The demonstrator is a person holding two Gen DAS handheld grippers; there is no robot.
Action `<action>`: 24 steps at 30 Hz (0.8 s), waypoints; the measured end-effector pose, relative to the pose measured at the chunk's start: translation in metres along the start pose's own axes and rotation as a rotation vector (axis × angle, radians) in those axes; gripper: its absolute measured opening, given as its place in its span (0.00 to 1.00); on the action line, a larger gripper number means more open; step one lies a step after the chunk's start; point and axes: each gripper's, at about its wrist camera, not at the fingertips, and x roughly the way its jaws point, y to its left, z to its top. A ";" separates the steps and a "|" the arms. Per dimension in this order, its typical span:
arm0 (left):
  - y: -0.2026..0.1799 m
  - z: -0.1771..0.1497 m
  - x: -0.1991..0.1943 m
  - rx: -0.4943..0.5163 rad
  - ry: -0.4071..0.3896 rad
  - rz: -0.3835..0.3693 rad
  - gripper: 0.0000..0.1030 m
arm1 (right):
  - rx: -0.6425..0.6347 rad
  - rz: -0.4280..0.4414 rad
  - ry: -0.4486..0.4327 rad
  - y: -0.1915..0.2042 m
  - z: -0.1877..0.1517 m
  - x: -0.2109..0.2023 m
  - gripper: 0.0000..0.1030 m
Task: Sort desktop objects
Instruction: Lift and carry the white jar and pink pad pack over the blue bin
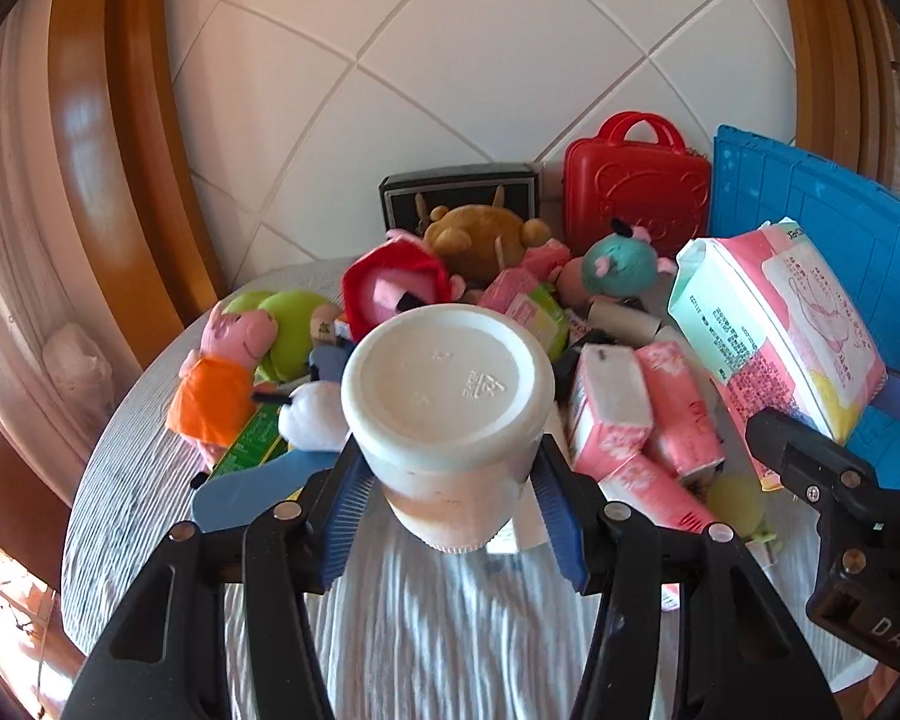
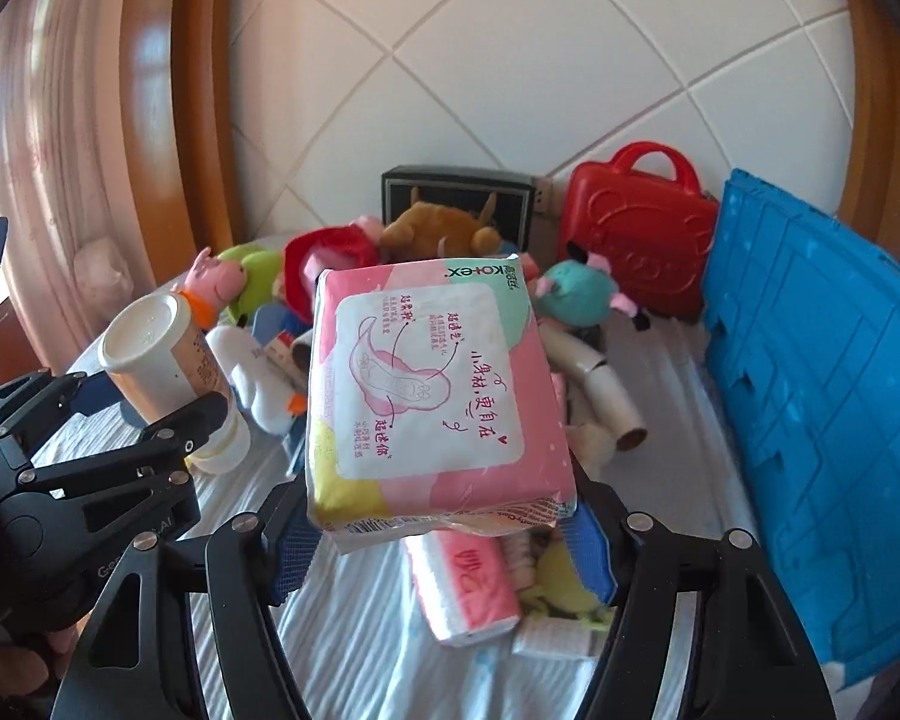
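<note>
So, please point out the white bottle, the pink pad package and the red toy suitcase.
white bottle (image 1: 447, 372): left wrist view, its flat base.
pink pad package (image 2: 429, 384): right wrist view, its printed front.
red toy suitcase (image 2: 636, 240): right wrist view, its embossed side.

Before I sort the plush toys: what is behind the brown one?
Behind the brown plush stands a black box against the tiled wall, with a red case to its right. The plush hides the box's lower front.
</note>
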 end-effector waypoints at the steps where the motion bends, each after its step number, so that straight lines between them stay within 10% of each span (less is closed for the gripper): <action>1: -0.010 0.009 -0.004 0.008 -0.017 -0.013 0.51 | 0.003 -0.012 -0.017 -0.009 0.005 -0.008 0.68; 16: -0.209 0.146 -0.074 0.106 -0.273 -0.239 0.51 | 0.108 -0.323 -0.271 -0.212 0.063 -0.157 0.68; 24: -0.335 0.193 -0.100 0.173 -0.262 -0.387 0.51 | 0.173 -0.480 -0.199 -0.324 0.039 -0.189 0.68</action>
